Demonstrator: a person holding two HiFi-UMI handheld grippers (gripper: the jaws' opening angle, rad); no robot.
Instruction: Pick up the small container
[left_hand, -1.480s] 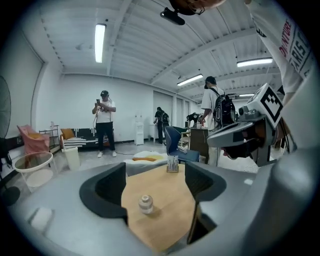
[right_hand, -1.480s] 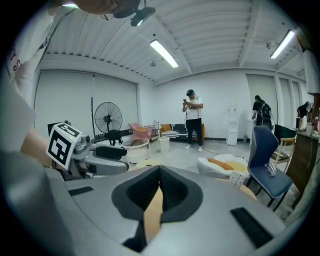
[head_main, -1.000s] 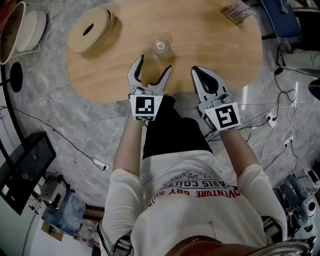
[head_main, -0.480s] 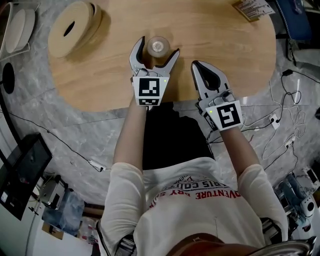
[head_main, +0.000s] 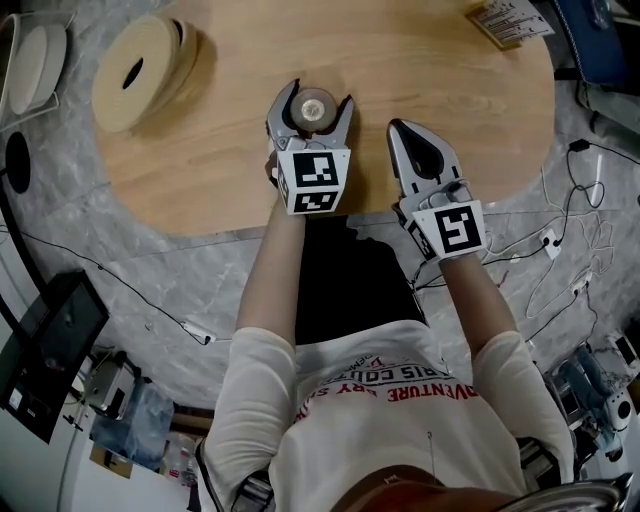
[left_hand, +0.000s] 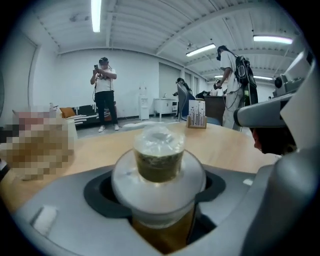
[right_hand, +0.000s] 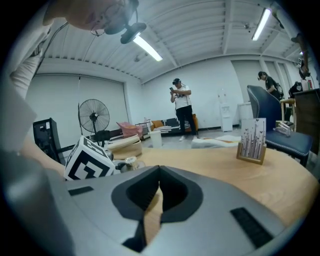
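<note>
The small container (head_main: 317, 105) is a clear cup with a white collar and dark contents, standing on the round wooden table (head_main: 430, 60). My left gripper (head_main: 314, 97) has it between its jaws, which are closing and hug both of its sides. In the left gripper view the small container (left_hand: 159, 155) fills the notch between the grey jaws of the left gripper (left_hand: 160, 187). My right gripper (head_main: 408, 130) rests to the right, over the table's near edge, shut with nothing in it. In its own view the right gripper (right_hand: 159, 172) has its jaws together.
A pale wooden spool (head_main: 140, 60) lies at the table's far left. A card stand (head_main: 508, 18) is at the far right. Cables (head_main: 570, 220) trail on the marble floor to the right, and a dark monitor (head_main: 40, 350) sits at lower left. People (left_hand: 104, 92) stand in the background.
My left gripper has moved forward to the container, widened, then closed round it. The right gripper has stayed where it was.
</note>
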